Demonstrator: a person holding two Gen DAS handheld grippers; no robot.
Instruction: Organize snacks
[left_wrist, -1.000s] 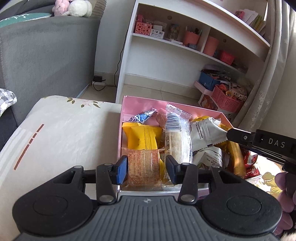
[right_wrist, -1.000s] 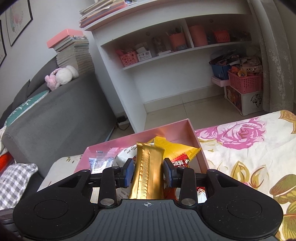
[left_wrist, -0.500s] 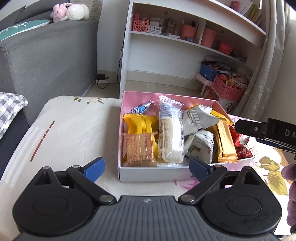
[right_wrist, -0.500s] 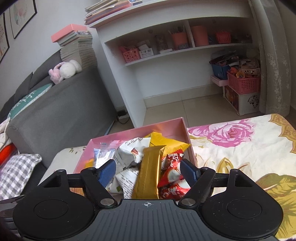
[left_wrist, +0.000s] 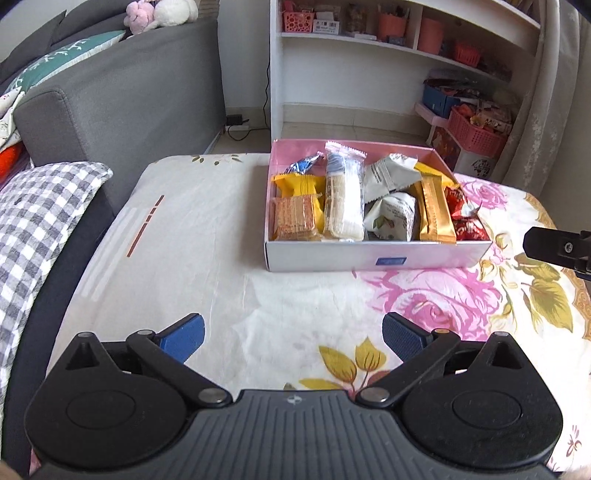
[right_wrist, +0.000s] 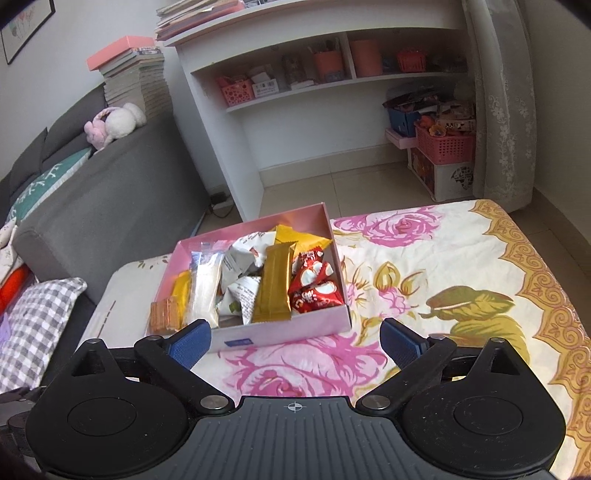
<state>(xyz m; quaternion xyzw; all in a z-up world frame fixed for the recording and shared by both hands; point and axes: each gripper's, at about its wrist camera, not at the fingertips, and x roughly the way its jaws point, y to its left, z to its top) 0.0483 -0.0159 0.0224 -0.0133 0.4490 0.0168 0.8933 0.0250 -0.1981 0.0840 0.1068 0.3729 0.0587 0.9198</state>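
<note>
A big cloth with pink roses and gold leaves covers the flat top where everything sits. Behind it stands a grey fabric sofa, and next to that a white shelf unit full of small pots and baskets.

On the cloth sits a pink cardboard box with a white front wall. All the snacks are inside it, packed side by side. From the left wrist view they go like this: a clear pack of square brown crackers at the near left corner, a yellow wrapped snack just behind it, a long clear pack of pale wafers, two white crinkly bags in the middle, a long shiny gold bar, and red wrapped sweets at the right end (some are partly hidden by the box wall).

The left gripper hangs over the cloth, near the box but not touching it. Its blue pads are spread wide and hold nothing. The right gripper is spread wide too, just in front of the box, with nothing between its pads.
</note>
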